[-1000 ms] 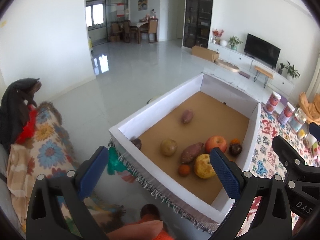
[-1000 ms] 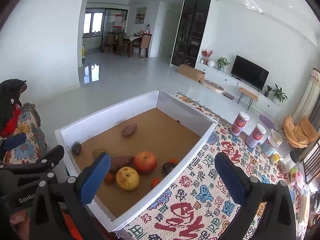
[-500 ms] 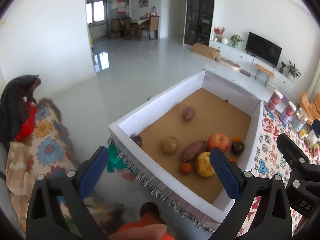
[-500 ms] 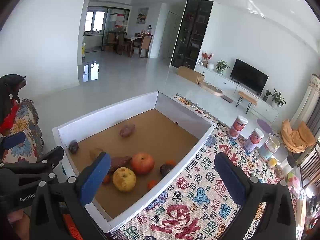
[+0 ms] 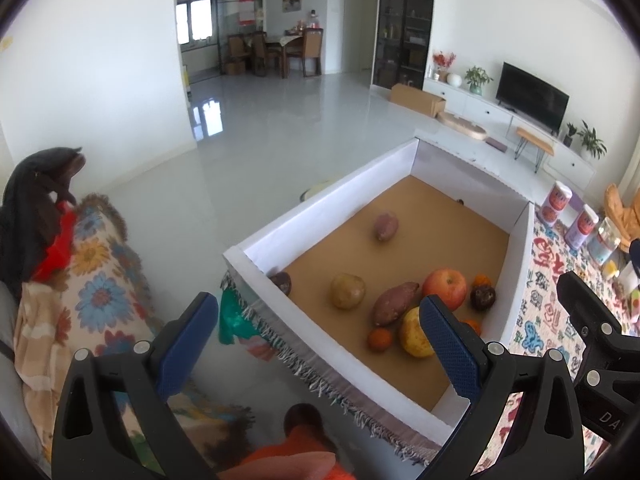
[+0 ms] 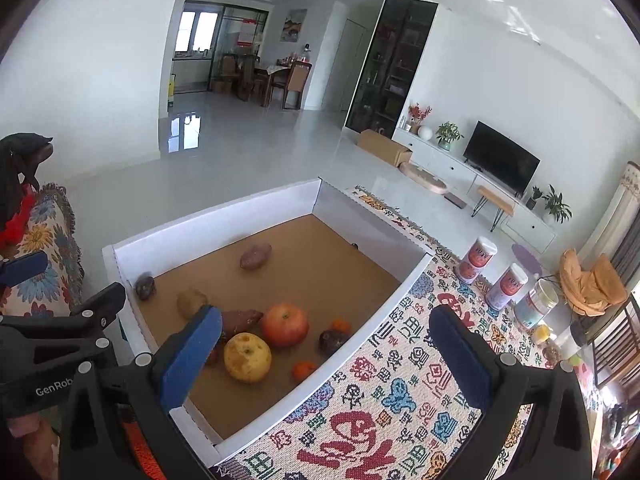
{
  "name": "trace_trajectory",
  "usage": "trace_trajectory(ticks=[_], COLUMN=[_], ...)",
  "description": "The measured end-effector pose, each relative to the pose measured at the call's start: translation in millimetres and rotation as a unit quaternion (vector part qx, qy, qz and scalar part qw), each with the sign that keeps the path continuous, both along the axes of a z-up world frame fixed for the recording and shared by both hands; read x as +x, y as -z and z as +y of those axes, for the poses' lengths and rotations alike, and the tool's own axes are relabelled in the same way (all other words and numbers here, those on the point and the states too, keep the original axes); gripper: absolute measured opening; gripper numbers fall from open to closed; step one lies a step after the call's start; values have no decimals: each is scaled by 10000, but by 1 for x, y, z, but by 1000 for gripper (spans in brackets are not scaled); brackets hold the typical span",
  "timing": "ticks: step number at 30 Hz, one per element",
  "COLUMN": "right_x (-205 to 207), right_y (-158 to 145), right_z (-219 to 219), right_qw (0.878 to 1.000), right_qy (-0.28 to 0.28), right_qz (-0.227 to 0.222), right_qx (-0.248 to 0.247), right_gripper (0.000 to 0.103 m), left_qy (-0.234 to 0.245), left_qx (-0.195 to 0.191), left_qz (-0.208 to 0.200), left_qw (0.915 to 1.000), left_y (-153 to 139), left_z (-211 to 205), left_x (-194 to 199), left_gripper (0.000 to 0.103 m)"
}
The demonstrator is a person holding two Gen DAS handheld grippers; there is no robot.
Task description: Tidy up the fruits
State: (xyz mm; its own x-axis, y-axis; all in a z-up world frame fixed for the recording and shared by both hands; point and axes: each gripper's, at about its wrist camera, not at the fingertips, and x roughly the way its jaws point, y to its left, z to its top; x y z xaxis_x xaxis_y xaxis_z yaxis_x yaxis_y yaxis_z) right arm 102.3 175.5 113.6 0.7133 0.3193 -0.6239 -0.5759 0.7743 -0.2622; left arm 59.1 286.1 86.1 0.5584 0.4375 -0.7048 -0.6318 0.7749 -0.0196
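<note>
A red apple point(image 6: 285, 324) lies ahead of the right gripper point(image 6: 326, 354), between its fingertips, stem dimple up. Just nearer and left sits a yellow pear-like fruit point(image 6: 247, 357). A long sweet potato point(image 6: 239, 319) rests beside the left fingertip, touching the apple's side. A dark round fruit point(image 6: 333, 340) and two small oranges point(image 6: 341, 325) point(image 6: 303, 371) lie right of the apple. Farther ahead are a brownish round fruit point(image 6: 191, 302), another sweet potato point(image 6: 255, 256) alone, and a dark fruit point(image 6: 144, 287) in the far-left corner.
</note>
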Motion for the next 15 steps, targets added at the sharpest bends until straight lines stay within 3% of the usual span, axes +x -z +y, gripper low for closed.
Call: trace_trajectory(ticks=[15], right_x=[-8], right_y=[-5], right_z=[5], right_qw=[9997], right_qy=[-71], right_qz=[-212], right_qx=[-94], right_gripper=[103], left_qy=[-23], left_qx=[17], left_qz=[-6], left_qw=[10000], left_y=[-1], left_z=[5], left_x=[-1], left_gripper=[101])
